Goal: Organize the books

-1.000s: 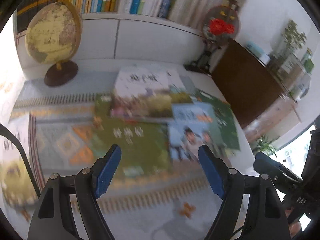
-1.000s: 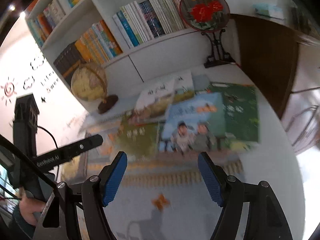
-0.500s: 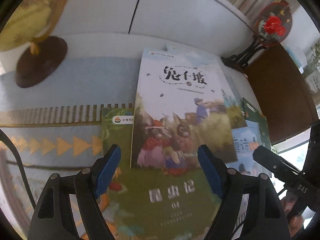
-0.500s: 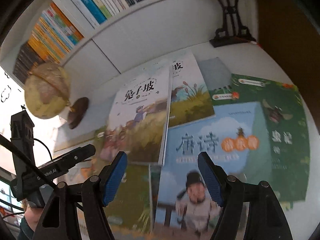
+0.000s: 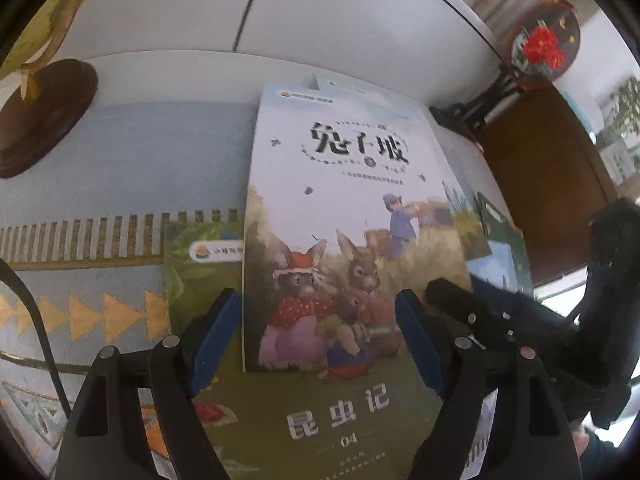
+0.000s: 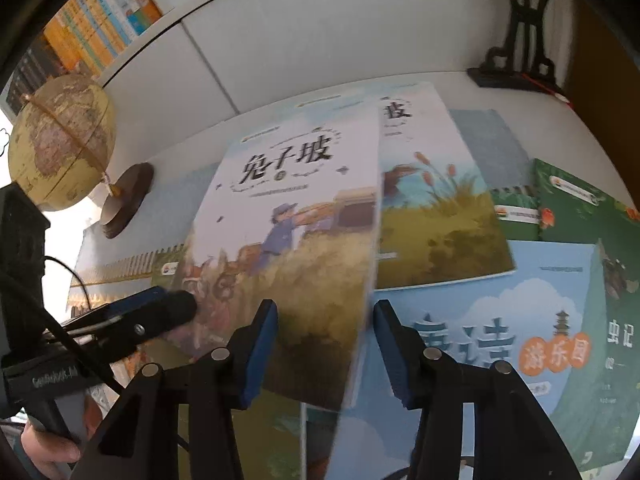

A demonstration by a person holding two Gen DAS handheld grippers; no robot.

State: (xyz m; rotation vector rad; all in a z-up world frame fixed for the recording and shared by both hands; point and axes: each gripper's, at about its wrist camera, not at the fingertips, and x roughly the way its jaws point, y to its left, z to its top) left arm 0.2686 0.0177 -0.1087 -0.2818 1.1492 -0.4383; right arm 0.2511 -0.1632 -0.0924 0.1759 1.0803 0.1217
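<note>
Books lay overlapping on a patterned cloth (image 5: 120, 184) over the table, the rabbit book (image 5: 352, 216) uppermost, resting on the green insect book (image 5: 320, 420) and a reed-cover book (image 6: 436, 200). The left hand-held gripper (image 5: 320, 336) stood wide above the rabbit book's lower edge, its blue pads on either side of the cover art and holding nothing. The right hand-held gripper (image 6: 326, 350) had just been closing; its jaws were narrower, the rabbit book's right edge lying between them, though whether the pads pressed it could not be told. Only the right wrist view showed the blue poetry book (image 6: 480, 340), the whole globe (image 6: 60, 144) and the shelved books; only the left showed the red-flower ornament (image 5: 542, 46).
</note>
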